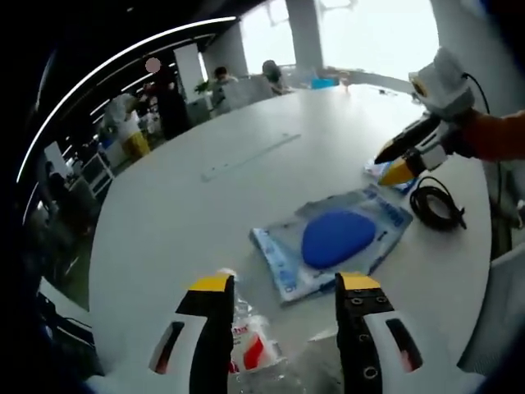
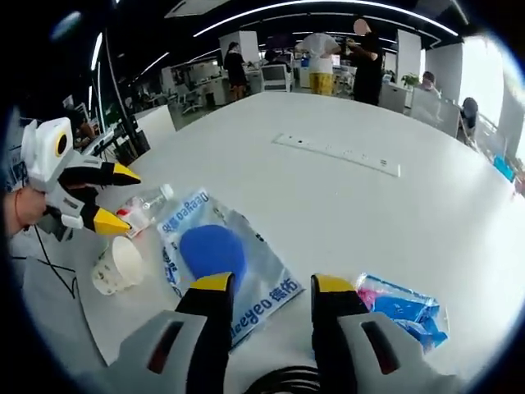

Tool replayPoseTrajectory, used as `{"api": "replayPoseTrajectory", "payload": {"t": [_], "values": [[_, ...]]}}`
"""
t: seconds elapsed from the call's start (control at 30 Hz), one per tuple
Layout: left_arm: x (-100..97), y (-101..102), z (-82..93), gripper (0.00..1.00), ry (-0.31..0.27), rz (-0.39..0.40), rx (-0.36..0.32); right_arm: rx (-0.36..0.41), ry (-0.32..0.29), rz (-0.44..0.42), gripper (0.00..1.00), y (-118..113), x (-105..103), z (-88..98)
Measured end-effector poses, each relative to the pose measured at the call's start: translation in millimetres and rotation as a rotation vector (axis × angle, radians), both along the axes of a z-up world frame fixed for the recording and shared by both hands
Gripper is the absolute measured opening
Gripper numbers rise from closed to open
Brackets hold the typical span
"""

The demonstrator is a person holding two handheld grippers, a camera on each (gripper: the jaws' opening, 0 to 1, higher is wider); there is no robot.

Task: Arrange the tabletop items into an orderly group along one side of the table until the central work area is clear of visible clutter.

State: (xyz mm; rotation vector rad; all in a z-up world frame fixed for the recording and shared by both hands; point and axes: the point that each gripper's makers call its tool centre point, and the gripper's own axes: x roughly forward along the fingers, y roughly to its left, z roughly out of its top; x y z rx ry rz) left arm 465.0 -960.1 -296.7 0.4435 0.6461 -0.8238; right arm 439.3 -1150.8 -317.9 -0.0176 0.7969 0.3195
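Observation:
A flat clear bag with blue print (image 1: 336,238) (image 2: 213,250), holding a round blue piece, lies in the middle of the white round table (image 1: 205,213) (image 2: 344,213). A clear plastic bottle with a red label (image 1: 246,336) (image 2: 148,205) lies just under and ahead of my left gripper (image 1: 285,283) (image 2: 119,197), which is open with nothing in it. A paper cup (image 2: 119,264) stands beside the bottle. My right gripper (image 2: 272,283) (image 1: 394,162) is open over the bag's edge. A small blue and pink packet (image 2: 402,308) (image 1: 381,172) lies to its right.
A coiled black cable (image 1: 435,201) (image 2: 279,379) lies near the table edge below my right gripper. A long white power strip (image 1: 250,156) (image 2: 336,153) runs across the far part of the table. People and desks are in the background.

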Motion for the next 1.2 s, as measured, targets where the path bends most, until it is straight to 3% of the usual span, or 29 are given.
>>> {"api": "replayPoseTrajectory", "payload": {"t": [0.6,1.2], "values": [[8.3,-11,-9.9,0.43,0.027,-0.027,-0.001,0.005,0.098,-0.134,0.25,-15,2,-23.1],[8.8,-13,-14.5,0.40,0.044,-0.040,-0.012,0.027,0.160,-0.205,0.19,-17,1,-35.4]]}}
